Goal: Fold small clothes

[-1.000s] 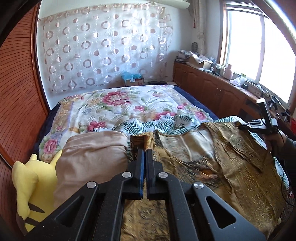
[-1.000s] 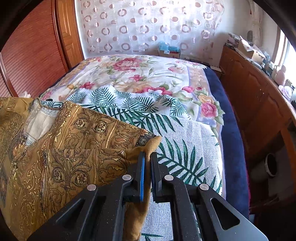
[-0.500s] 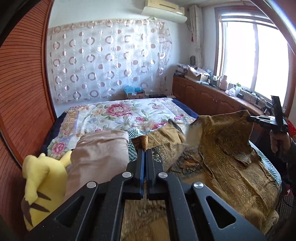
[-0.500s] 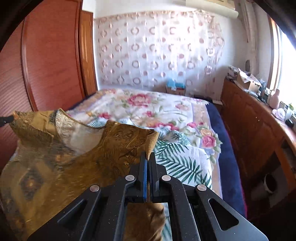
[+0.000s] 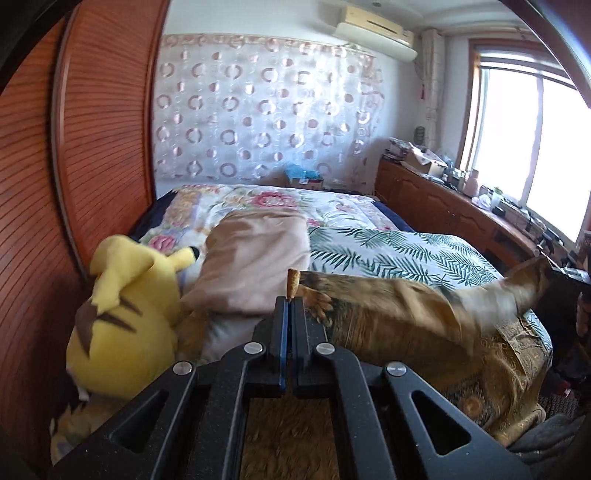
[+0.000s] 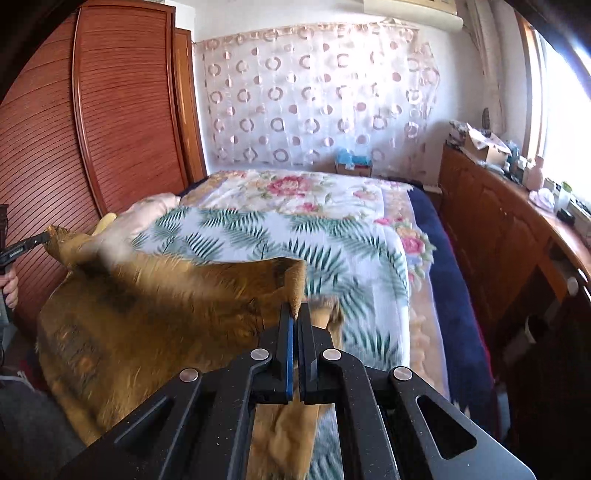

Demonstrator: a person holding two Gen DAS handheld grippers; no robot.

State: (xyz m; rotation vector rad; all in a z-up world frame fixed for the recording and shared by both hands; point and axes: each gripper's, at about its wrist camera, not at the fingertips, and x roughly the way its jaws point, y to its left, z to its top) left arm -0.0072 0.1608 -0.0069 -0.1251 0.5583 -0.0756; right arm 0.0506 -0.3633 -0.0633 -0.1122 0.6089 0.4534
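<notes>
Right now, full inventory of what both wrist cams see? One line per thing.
garment: 1, gold-brown patterned, lifted at the near end of the bed, a corner in each gripper
bed quilt: 1, white with pink flowers, far half of bed
palm-leaf cover: 1, white and green, near half of bed
pillow: 1, beige, left side of bed
plush toy: 1, yellow, beside the pillow
wardrobe: 1, red-brown wood, left wall
curtain: 1, white with pink rings, back wall
cabinet: 1, brown wood, under window, cluttered top
air conditioner: 1, white, high on wall
left gripper: black, shut on garment
right gripper: black, shut on garment
</notes>
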